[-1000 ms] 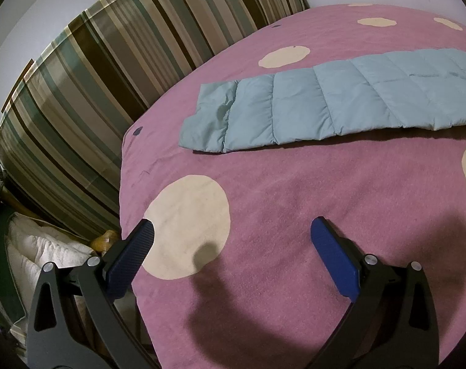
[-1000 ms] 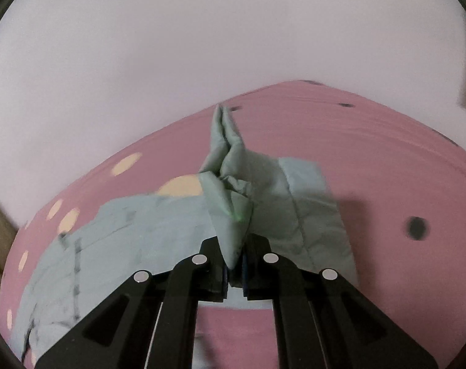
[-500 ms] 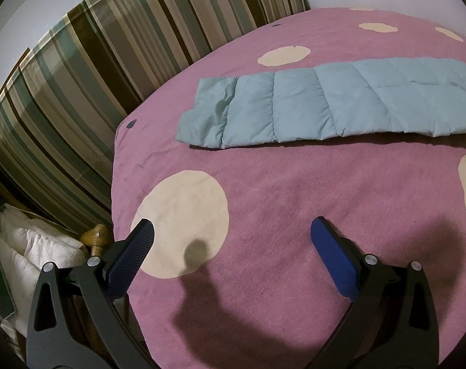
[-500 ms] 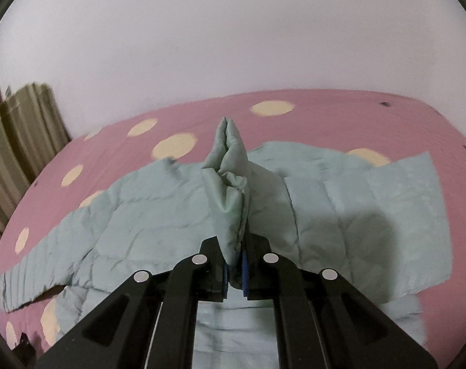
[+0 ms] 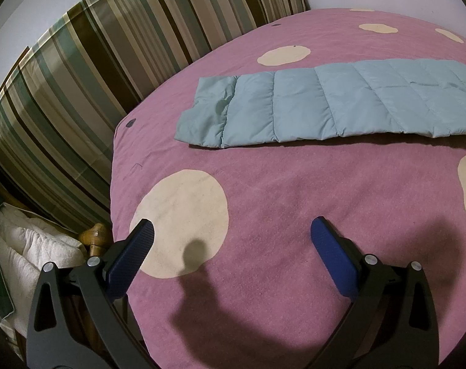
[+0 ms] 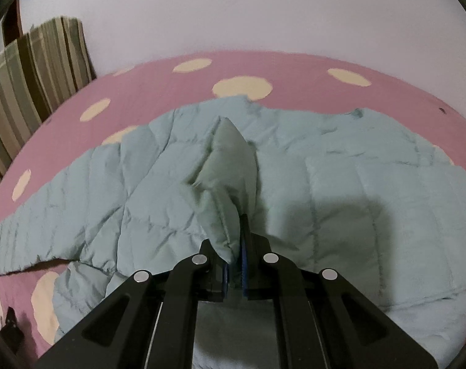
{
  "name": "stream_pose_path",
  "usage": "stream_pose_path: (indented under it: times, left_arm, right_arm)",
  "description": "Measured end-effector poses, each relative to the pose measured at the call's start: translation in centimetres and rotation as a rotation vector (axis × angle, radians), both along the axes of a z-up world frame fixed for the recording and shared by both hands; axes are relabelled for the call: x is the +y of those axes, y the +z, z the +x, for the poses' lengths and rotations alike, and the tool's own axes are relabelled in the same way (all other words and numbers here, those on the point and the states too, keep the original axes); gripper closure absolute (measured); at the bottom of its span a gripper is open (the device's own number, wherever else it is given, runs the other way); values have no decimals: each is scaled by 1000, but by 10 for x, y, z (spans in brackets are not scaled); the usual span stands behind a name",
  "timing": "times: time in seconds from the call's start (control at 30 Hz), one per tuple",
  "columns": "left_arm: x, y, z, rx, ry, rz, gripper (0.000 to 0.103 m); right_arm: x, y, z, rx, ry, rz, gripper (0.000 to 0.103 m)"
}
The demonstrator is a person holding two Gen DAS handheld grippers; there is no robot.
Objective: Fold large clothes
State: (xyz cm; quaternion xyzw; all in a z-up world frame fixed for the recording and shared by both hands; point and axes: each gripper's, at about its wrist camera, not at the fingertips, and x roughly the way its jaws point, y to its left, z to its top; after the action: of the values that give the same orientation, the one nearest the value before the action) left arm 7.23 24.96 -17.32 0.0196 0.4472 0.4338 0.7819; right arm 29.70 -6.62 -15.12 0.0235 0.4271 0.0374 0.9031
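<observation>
One quilted jacket [image 6: 340,190], one spotted blanket [image 5: 294,203], one striped cushion [image 5: 79,70], two grippers.

Pink bedspread [image 5: 294,190] with large cream dots [image 5: 183,215] and a few small dark spots [image 5: 130,122], covering the bed. Striped curtain [image 5: 88,70] in brown, green and cream, hanging along the bed's far edge. White fluffy bedding [image 5: 26,246], bundled low beside the bed. Wooden bedpost knob [image 5: 94,235], at the bedspread's corner. Plain pale wall [image 6: 248,15], behind the bed.
</observation>
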Motion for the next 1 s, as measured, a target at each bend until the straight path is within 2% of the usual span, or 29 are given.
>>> stream_pose_path:
  times: [0.23, 0.33, 0.4, 0.47, 0.57, 0.7, 0.73, 0.87, 0.9, 1.0]
  left_arm:
    - [0, 1, 0, 2, 0, 0, 2]
    - [0, 2, 0, 6, 0, 6, 2]
    - [1, 2, 0, 8, -1, 8, 2]
    - [1, 2, 0, 9, -1, 10, 2]
    - [2, 3, 0, 10, -1, 11, 2]
    - [2, 3, -1, 11, -2, 12, 2]
    - [2, 3, -1, 11, -2, 12, 2]
    - [3, 3, -2, 12, -2, 13, 2]
    - [2, 3, -1, 12, -2, 13, 2]
    - [2, 3, -1, 12, -2, 14, 2]
  right_arm:
    - [23, -16, 8, 68, 67, -50, 90]
    - [28, -10, 2, 64, 119, -19, 73]
    - [32, -6, -6, 68, 164, 21, 52]
    - [35, 4, -17, 58, 214, 63, 49]
    - [34, 22, -36, 24, 252, 96, 49]
    - [3, 56, -61, -49, 236, 96, 52]
    - [-15, 64, -66, -63, 210, 96, 55]
    - [-95, 74, -71, -80, 65, 90, 80]
    - [-125, 73, -70, -77, 0, 79, 83]
    - [-198, 61, -71, -57, -170, 98, 85]
